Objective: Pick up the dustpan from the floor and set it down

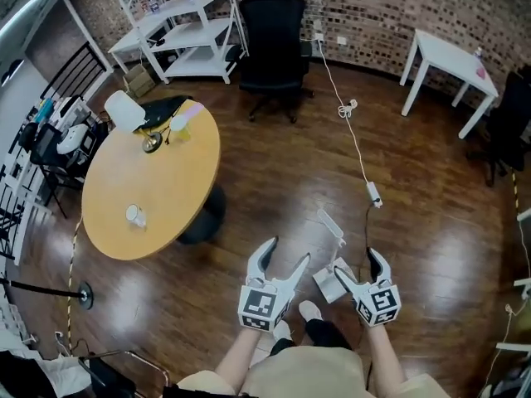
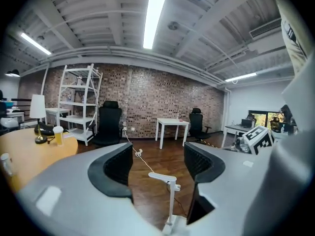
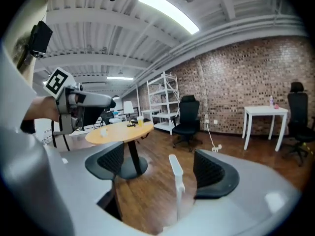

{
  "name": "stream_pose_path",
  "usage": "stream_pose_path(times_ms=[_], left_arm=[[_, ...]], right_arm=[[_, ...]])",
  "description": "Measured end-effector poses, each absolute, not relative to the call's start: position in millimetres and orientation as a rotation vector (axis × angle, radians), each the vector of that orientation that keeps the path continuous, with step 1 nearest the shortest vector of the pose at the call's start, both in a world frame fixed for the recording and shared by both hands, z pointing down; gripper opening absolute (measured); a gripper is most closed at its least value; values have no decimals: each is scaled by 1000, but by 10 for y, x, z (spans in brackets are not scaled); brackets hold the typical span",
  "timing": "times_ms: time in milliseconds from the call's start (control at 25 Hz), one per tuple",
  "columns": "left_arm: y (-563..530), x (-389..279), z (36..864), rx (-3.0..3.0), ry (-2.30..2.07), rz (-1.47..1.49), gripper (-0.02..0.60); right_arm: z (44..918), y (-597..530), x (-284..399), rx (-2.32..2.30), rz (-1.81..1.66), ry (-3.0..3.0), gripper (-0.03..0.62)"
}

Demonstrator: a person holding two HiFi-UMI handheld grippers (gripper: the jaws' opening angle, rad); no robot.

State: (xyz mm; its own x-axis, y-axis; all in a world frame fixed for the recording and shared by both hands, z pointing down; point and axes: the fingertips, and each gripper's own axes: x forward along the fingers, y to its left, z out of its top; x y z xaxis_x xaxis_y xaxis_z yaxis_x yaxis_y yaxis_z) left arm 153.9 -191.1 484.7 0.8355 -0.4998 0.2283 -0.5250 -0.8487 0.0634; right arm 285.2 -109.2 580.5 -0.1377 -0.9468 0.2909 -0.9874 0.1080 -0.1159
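Left hand-held gripper (image 1: 284, 257): jaws wide apart with nothing pressed between them. It is held low over the wooden floor (image 1: 274, 164) and tipped slightly down.
Right hand-held gripper (image 1: 358, 268): jaws also apart. The dustpan's handle stands in the gap, clear of both pads and nearer the right one.
Dustpan (image 1: 329, 284): white, resting on the floor with its handle upright. From the head view the pan lies under the right hand-held gripper's left jaw, just right of the left hand-held gripper.
Cable (image 1: 353, 135): white, running across the floor ahead of the right hand-held gripper toward the brick wall.
Round bench (image 1: 166, 181): wooden, ahead and left of the left hand-held gripper and well apart from it. It carries a lamp (image 1: 124, 110).
Office chair (image 1: 272, 40): black, far ahead of both.
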Motion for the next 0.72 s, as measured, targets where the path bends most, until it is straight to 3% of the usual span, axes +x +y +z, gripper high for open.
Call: stream_pose_path(times_ms=[320, 720], left_arm=[[-2009, 2133, 5837, 2829, -711, 501, 298], [-2278, 2262, 6671, 2747, -804, 613, 307]], right_arm=[[7072, -1238, 3392, 1879, 619, -2212, 393], [8159, -1793, 3248, 1616, 606, -2250, 388]])
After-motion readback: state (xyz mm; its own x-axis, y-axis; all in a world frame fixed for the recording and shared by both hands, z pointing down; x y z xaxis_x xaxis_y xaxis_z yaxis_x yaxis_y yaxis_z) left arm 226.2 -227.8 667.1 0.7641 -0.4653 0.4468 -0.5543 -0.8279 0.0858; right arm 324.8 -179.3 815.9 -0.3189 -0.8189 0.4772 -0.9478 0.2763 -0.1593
